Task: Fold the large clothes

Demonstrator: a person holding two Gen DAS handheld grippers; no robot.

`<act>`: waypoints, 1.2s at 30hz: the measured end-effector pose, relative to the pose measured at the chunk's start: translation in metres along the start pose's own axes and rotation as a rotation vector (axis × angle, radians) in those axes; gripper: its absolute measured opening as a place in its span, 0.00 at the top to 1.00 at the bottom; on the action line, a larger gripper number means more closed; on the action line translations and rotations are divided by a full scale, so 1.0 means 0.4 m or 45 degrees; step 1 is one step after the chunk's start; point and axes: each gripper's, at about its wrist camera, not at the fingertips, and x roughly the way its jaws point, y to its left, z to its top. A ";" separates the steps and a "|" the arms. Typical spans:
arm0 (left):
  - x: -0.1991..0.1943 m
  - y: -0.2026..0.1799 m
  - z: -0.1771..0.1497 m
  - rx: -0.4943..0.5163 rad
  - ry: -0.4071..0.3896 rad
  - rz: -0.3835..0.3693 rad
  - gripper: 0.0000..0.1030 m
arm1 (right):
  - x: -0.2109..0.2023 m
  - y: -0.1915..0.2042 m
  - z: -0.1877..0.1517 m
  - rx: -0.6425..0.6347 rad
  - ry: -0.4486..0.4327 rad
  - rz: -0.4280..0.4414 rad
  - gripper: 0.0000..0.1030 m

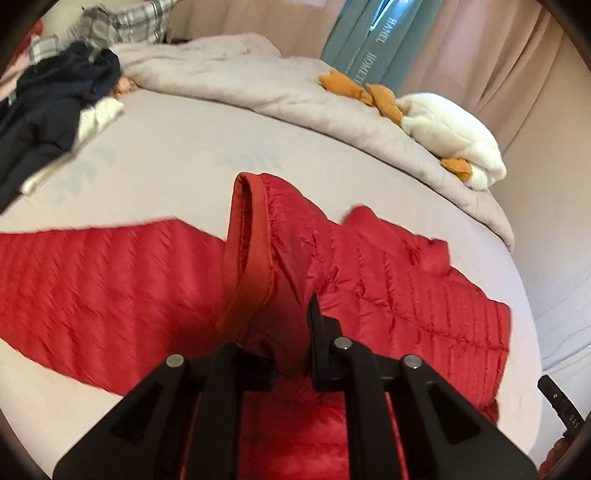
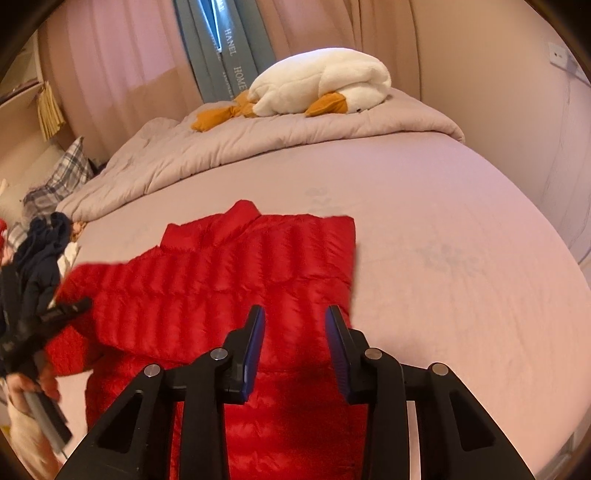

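Observation:
A red quilted puffer jacket (image 2: 229,280) lies on the bed, partly folded, its collar toward the far side. In the left wrist view my left gripper (image 1: 291,332) is shut on a sleeve cuff (image 1: 255,258) of the jacket (image 1: 406,295) and holds it lifted above the body. Only the right finger (image 1: 317,332) shows; the left one is hidden by fabric. My right gripper (image 2: 295,325) is open and empty, hovering over the jacket's lower right part. The left gripper (image 2: 55,314) shows blurred at the left edge of the right wrist view.
A pinkish sheet (image 2: 443,258) covers the bed. A folded grey duvet (image 2: 258,140) lies along the far side with a white goose plush (image 2: 317,81) on it. Dark clothes (image 1: 48,110) and a plaid pillow (image 1: 140,22) lie at the far left. Curtains hang behind.

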 end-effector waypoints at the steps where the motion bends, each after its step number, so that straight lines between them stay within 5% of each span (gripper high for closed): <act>1: 0.004 0.008 -0.001 0.005 0.007 0.006 0.89 | 0.009 0.002 0.000 0.000 0.009 0.003 0.65; 14: 0.126 0.080 -0.075 -0.001 0.147 0.111 0.84 | 0.213 -0.031 -0.057 0.043 0.262 -0.049 0.71; 25: 0.154 0.083 -0.077 -0.023 0.170 0.133 0.76 | 0.253 -0.038 -0.080 0.047 0.296 -0.062 0.72; 27: 0.149 0.085 -0.078 -0.033 0.169 0.128 0.71 | 0.261 -0.035 -0.083 0.049 0.297 -0.069 0.72; 36: -0.008 0.097 -0.085 -0.133 0.159 0.062 0.18 | 0.193 -0.007 -0.077 0.011 0.217 -0.140 0.67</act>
